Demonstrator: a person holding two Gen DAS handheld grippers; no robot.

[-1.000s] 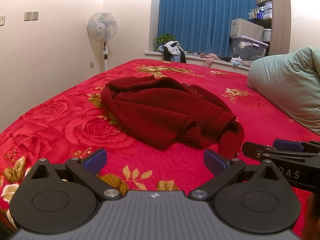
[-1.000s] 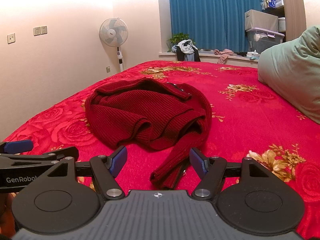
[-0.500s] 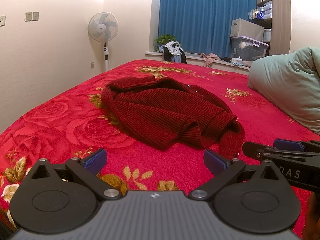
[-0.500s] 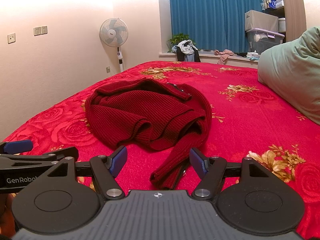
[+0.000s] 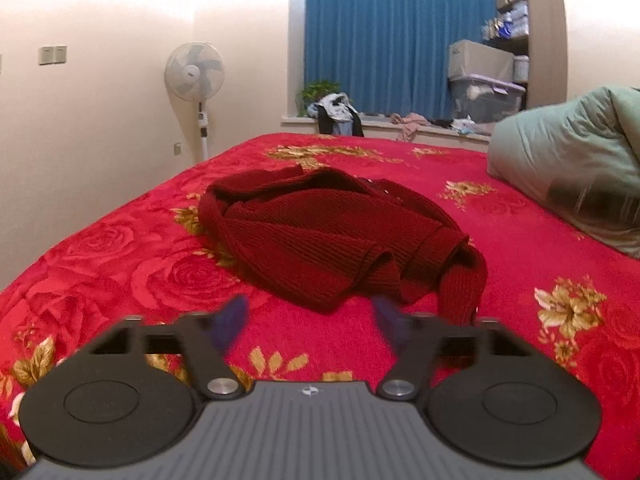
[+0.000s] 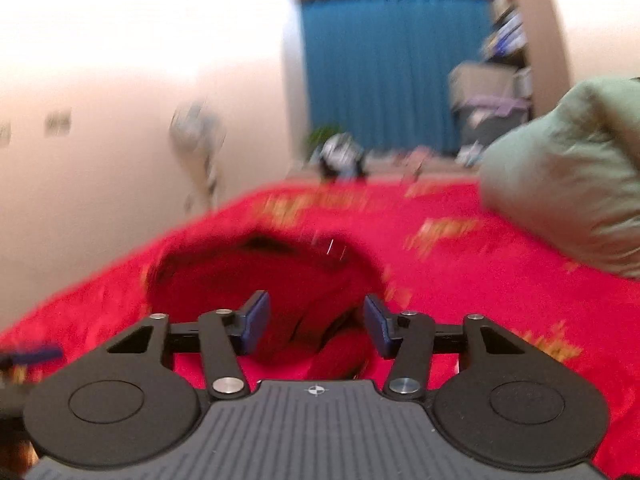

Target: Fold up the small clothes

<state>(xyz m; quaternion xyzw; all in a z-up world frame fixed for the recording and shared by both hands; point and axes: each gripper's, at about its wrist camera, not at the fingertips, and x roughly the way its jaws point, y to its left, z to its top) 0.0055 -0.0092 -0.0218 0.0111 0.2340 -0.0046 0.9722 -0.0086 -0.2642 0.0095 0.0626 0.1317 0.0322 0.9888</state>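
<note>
Red floral bedspread (image 5: 500, 240), blue curtain (image 5: 380, 36); each gripper apart, closing, empty

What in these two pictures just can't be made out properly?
- Right wrist view: the red sweater and fan are smeared by motion blur; its knit and folds are lost.
- Whether the right claw touches the sleeve end: blurred.
- Left claw: blue pads blurred.
- Shelf items: too small.
- Green bedding: cut off at the right edge.
</note>
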